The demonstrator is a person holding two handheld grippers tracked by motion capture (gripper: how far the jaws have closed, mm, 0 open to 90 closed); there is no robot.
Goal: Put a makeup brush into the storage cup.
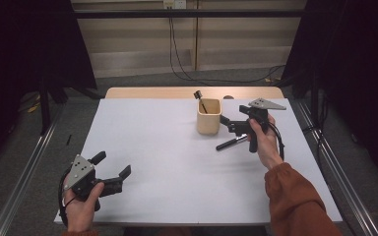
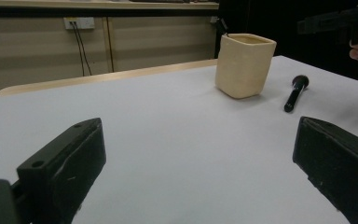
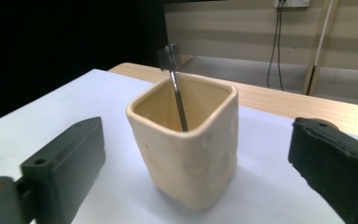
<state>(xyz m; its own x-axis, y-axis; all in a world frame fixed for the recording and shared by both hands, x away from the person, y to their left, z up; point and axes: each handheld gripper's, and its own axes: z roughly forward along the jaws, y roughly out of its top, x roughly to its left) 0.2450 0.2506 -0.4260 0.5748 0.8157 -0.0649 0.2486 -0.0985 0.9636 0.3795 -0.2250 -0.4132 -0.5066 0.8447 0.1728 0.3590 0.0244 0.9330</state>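
The right gripper (image 1: 232, 126), jaws spread and empty, is being held at the cup's (image 1: 209, 117) three o'clock, seemingly for the pen (image 1: 232, 143) lying at five o'clock.

Brush (image 3: 176, 88) in cup (image 3: 186, 154), pen (image 1: 232, 143) beside

A lab-like recording room: a bare white table (image 1: 177, 162) flanked by metal rails (image 1: 24, 167), black curtains (image 1: 24, 44) at both sides, grey carpet, and cables (image 1: 177, 54) hanging from a wall socket (image 1: 173, 4).
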